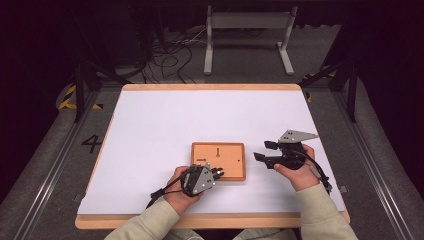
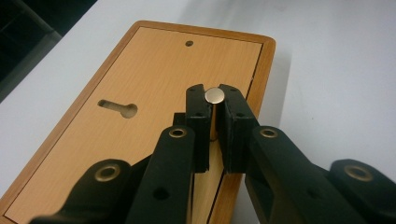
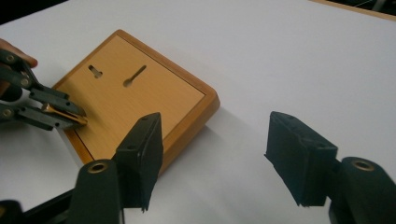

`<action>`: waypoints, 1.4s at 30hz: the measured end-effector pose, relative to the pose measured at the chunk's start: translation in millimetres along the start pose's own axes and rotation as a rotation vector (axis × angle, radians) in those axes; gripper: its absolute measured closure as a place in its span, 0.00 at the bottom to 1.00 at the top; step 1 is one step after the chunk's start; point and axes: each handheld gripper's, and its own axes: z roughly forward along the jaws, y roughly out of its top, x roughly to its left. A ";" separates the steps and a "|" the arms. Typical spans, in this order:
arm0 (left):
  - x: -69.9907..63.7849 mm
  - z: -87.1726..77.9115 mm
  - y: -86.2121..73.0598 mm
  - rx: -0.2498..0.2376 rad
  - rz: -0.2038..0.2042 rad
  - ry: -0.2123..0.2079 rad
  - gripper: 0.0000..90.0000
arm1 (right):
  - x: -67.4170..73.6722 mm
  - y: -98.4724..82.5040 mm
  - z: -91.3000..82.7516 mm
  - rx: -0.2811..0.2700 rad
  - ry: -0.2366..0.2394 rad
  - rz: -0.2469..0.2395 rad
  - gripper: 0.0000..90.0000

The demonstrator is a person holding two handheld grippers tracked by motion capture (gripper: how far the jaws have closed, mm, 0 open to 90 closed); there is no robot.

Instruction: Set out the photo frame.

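A wooden board (image 1: pixel 218 161) with a raised rim lies flat on the white table, back side up. It has a keyhole slot (image 2: pixel 119 108) and a small hole (image 2: pixel 188 43). My left gripper (image 1: pixel 219 173) reaches over the board's near right part, and its jaws are shut on a short brass-coloured metal pin (image 2: pixel 214 96), whose round end shows between the pads. In the right gripper view the board (image 3: pixel 135 93) lies to the left, with the left gripper (image 3: pixel 77 119) and its pin over the board's near edge. My right gripper (image 1: pixel 264 151) rests just right of the board, open, with nothing between its jaws (image 3: pixel 215 126).
The white sheet (image 1: pixel 200 115) covers a wood-edged table (image 1: pixel 210 87). Beyond the far edge stand a white metal stand (image 1: pixel 247 30) and loose cables on the floor. Both forearms in light sleeves come in from the bottom.
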 end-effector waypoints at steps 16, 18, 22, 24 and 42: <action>-6.2 1.8 -3.0 0.006 0.013 0.024 0.93 | -1.9 14.6 46.6 0.128 0.128 0.099 0.23; -6.1 1.6 -3.1 0.008 0.012 0.029 0.93 | -1.6 15.5 52.2 0.143 0.143 0.110 0.22; -5.8 1.7 -3.3 0.007 0.007 0.027 0.93 | 0.7 16.2 64.6 0.170 0.161 0.126 0.21; -5.8 1.8 -3.3 0.005 0.005 0.027 0.93 | 1.5 16.1 70.7 0.184 0.167 0.129 0.21; -3.0 2.1 -4.5 -0.004 -0.027 0.008 0.93 | 6.0 10.6 101.3 0.262 0.251 0.179 0.15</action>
